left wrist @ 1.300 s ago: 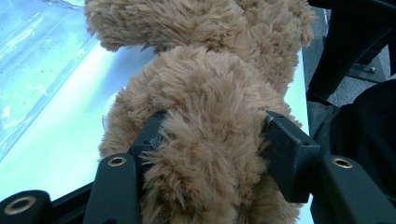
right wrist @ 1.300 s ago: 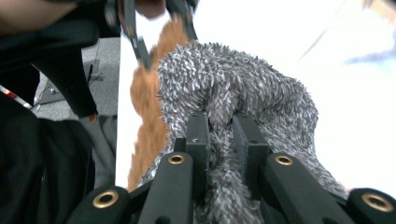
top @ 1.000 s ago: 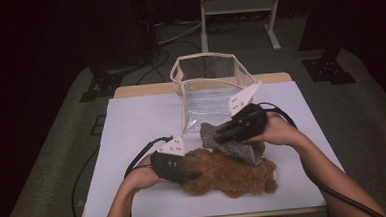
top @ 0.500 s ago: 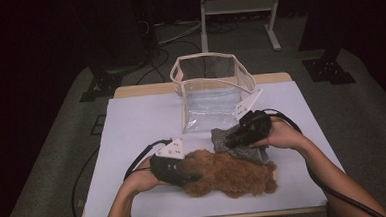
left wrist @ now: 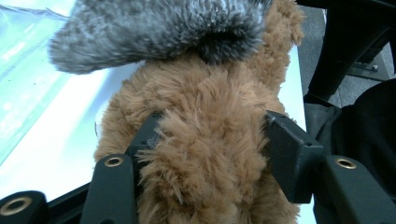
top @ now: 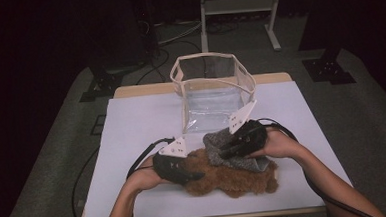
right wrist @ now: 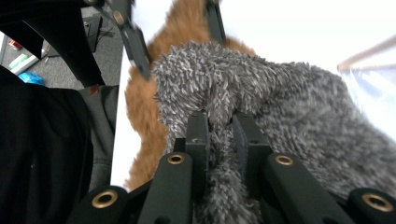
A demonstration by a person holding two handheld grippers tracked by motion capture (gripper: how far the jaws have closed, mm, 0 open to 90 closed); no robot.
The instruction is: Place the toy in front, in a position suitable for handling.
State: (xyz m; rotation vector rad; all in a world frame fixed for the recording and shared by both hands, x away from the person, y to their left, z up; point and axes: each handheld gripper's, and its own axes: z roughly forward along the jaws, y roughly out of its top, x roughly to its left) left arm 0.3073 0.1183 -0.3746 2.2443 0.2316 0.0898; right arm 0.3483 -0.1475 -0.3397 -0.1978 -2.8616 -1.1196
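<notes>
My left tongs point(top: 192, 176) have just been easing apart around the brown plush point(top: 230, 179) at six o'clock, its length running three-to-nine, while my right tongs point(top: 224, 150) pinch the grey plush point(top: 223, 146) draped atop, clear bag point(top: 213, 95) at twelve.

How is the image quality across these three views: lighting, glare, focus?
High view: the white table is evenly lit, the surroundings fall to near black, and the clear bag shows mild sheen. Left gripper view: the brown plush is sharp, while the table surface at left is washed out. Right gripper view: the grey plush is fairly sharp, the background table is blown out white, and the edges look stretched.
</notes>
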